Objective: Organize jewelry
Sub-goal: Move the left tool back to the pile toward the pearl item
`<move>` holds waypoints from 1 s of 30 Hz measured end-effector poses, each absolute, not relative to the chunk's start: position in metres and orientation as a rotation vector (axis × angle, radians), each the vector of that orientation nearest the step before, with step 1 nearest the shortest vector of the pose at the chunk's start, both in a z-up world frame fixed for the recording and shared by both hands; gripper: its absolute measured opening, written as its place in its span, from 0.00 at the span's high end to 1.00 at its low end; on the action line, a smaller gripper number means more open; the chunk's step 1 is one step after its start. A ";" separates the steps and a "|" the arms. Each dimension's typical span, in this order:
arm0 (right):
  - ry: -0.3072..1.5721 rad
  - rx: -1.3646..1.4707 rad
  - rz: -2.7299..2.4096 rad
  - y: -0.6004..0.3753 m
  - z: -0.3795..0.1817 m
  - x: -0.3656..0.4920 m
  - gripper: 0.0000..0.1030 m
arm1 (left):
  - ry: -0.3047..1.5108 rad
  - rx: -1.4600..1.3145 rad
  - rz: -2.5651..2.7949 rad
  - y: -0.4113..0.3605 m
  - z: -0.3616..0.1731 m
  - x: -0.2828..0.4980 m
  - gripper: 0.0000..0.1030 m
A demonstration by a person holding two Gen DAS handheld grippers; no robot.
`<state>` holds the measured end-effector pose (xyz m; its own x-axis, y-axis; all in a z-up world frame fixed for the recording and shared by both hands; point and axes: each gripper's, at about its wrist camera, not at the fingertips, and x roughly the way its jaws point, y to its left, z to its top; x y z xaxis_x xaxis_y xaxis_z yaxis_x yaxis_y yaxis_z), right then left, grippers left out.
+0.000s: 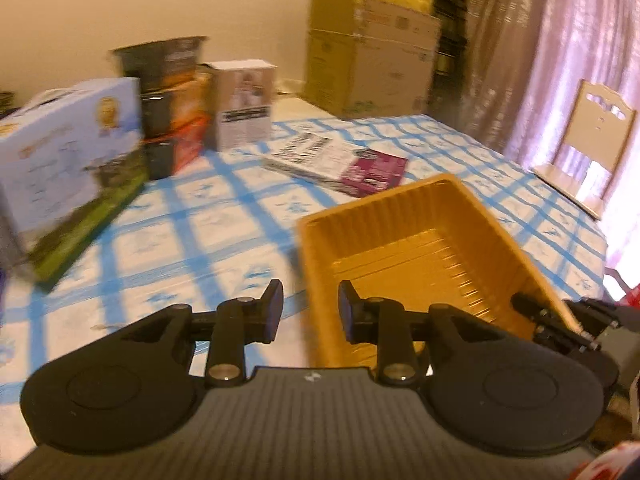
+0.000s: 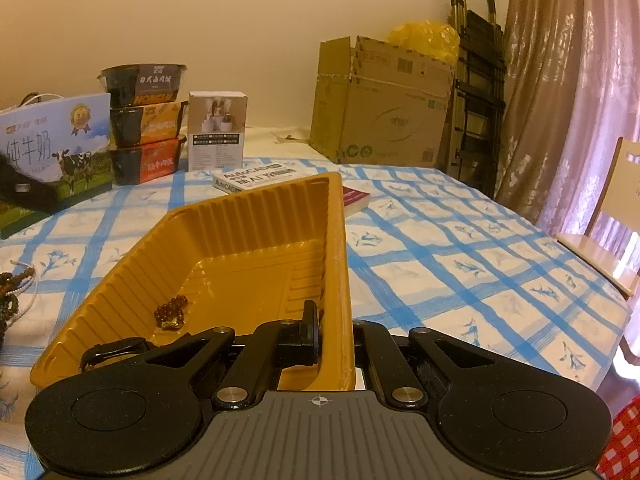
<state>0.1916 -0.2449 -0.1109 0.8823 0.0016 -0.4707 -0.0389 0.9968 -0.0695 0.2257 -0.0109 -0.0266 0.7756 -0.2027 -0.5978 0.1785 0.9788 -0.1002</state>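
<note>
Blue-checked tablecloth [image 2: 460, 248] under warm light, cream wall behind, pink curtain [image 2: 580, 100] to the right. Near the middle, gold plastic tray [image 2: 256, 232], ribbed walls, tilted in the right wrist view. Right gripper [image 2: 334, 340] clamped on the tray's right wall, one finger inside, the other outside. Inside the tray, a brown bead bracelet [image 2: 172, 312] on the floor and a dark strap-like item [image 2: 114, 350] at the near corner, too hidden to identify. More beads [image 2: 12, 292] loose on the cloth at the far left edge. Left gripper [image 1: 310, 312] spread apart, grasping nothing, poised over the tray's left rim; picture blurred. At the back of the table: milk carton box [image 2: 60, 148], three stacked food bowls [image 2: 146, 120], small white box [image 2: 216, 136], book [image 2: 256, 178]. Beyond, cardboard boxes [image 2: 384, 108] and folded ladder [image 2: 478, 80].
</note>
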 end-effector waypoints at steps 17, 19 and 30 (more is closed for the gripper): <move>0.489 -0.090 0.011 -0.241 -0.110 0.188 0.97 | 0.742 -0.078 0.057 0.084 -0.051 0.145 0.73; 0.490 -0.090 0.011 -0.241 -0.110 0.188 0.97 | 0.767 -0.077 0.047 0.080 -0.059 0.141 0.73; 0.499 -0.081 0.016 -0.243 -0.111 0.188 0.96 | 0.810 0.023 -0.119 0.023 -0.087 0.144 0.73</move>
<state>0.1879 -0.2427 -0.1113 0.8779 -0.0044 -0.4788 -0.0351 0.9967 -0.0735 0.1439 0.0232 -0.0869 0.6833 -0.0976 -0.7236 0.1151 0.9930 -0.0252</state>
